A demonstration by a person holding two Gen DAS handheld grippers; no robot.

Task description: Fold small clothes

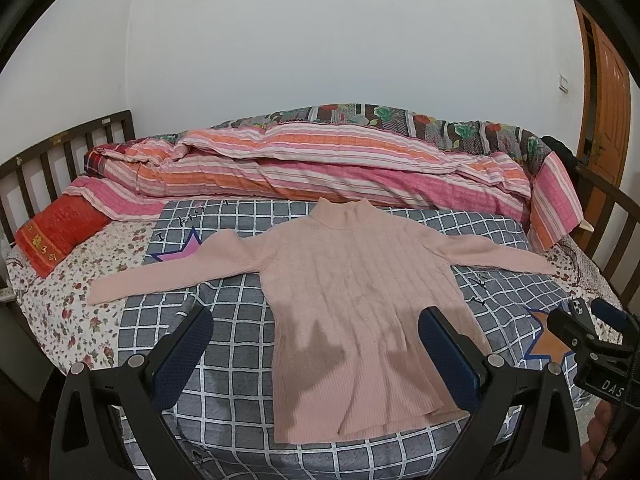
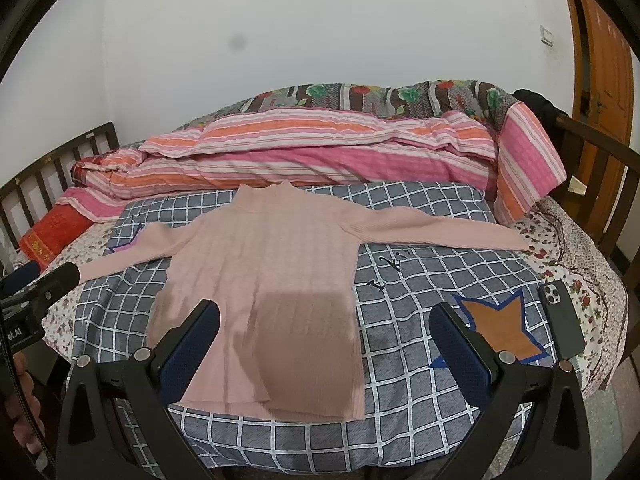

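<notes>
On the checked blanket (image 1: 224, 344) a pink ribbed sweater (image 1: 360, 304) lies spread flat for folding, left gripper (image 1: 316, 344) and right gripper (image 2: 324, 344) both hovering with tongs apart, empty.

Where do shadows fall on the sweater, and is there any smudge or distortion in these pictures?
Left wrist view: two soft shadows on the sweater hem; bed rails bend from fisheye. Right wrist view: one dark blocky shadow on the hem, and a grey smudge on the wall.

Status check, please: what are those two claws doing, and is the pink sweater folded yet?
Left gripper, right gripper open, hovering. Pink sweater flat, sleeves spread, unfolded. Phone nearby on bed, clear.
</notes>
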